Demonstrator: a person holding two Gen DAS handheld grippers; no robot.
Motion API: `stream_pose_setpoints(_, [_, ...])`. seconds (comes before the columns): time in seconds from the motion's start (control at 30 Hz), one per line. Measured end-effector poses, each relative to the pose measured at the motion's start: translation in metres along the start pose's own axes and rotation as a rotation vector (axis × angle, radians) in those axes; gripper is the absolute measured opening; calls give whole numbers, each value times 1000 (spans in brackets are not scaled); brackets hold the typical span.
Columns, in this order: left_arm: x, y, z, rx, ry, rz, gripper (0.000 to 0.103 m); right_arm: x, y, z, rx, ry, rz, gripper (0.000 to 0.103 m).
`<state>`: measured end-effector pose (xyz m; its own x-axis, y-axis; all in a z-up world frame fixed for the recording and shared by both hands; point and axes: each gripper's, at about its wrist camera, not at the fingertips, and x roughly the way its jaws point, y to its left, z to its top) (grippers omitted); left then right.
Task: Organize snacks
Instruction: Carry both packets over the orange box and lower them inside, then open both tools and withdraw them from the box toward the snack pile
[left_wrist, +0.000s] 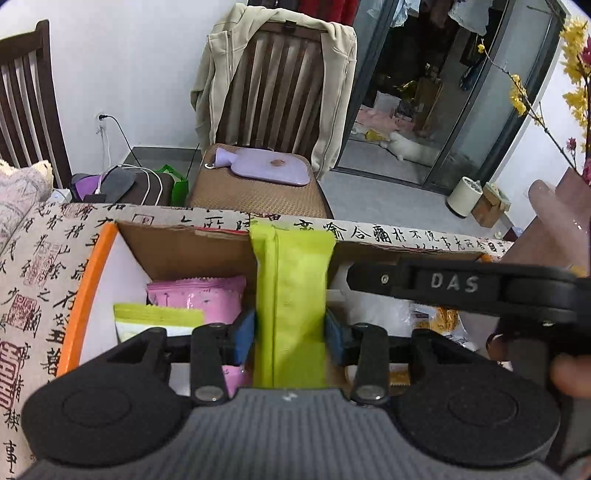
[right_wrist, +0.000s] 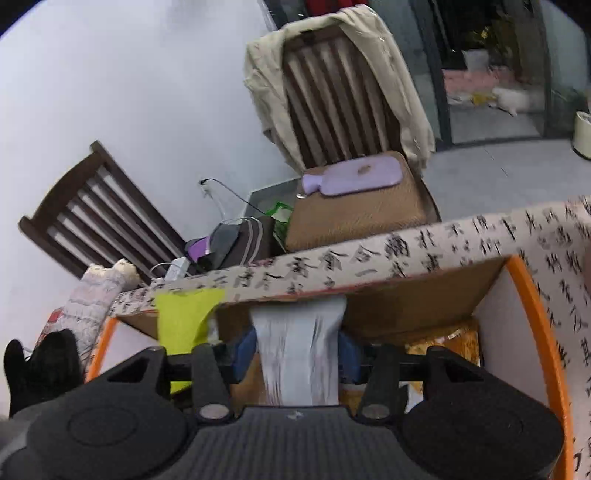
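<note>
My left gripper (left_wrist: 290, 332) is shut on a lime-green snack pack (left_wrist: 291, 295), held upright over the cardboard box (left_wrist: 184, 251) with the orange rim (left_wrist: 86, 291). Pink packs (left_wrist: 199, 295) and a yellow-green pack (left_wrist: 155, 317) lie in the box's left part. My right gripper (right_wrist: 297, 354) is shut on a white-grey snack pack (right_wrist: 299, 350), held over the same box (right_wrist: 406, 295). The green pack (right_wrist: 184, 317) shows at its left. Yellow-orange packs (right_wrist: 447, 339) lie in the right part. The right gripper's body (left_wrist: 461, 288) shows in the left wrist view.
The box sits on a table with a calligraphy cloth (left_wrist: 37, 266). A chair (left_wrist: 266, 92) with a beige jacket and a purple hot-water bottle (left_wrist: 266, 166) stands behind the table. A second chair (right_wrist: 92, 206), bags and cables are at the left. Yellow flowers (left_wrist: 576, 74) stand at the right.
</note>
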<state>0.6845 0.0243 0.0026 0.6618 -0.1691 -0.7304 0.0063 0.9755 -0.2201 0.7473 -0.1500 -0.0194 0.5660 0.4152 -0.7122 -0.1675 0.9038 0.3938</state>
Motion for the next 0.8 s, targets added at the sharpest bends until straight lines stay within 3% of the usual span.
stream_pose_setpoints(0.23, [-33,10,0,41,-28,23,41,-26,-4,-11,-7,-22,-13,50])
stream_pose_setpoints(0.6, [-134,17,2,75,-99,82,44,-140,26,-25,-178,-102,-71,54])
stream_pose_setpoints(0.73, [-188,9,-16,114,-163,87,70,-189,33,-45,-216,-127,-81,64])
stream_pose_setpoints(0.8, [-217,3,-32,146,-207,99,73,-216,33,-62,-234,-146,-88,76])
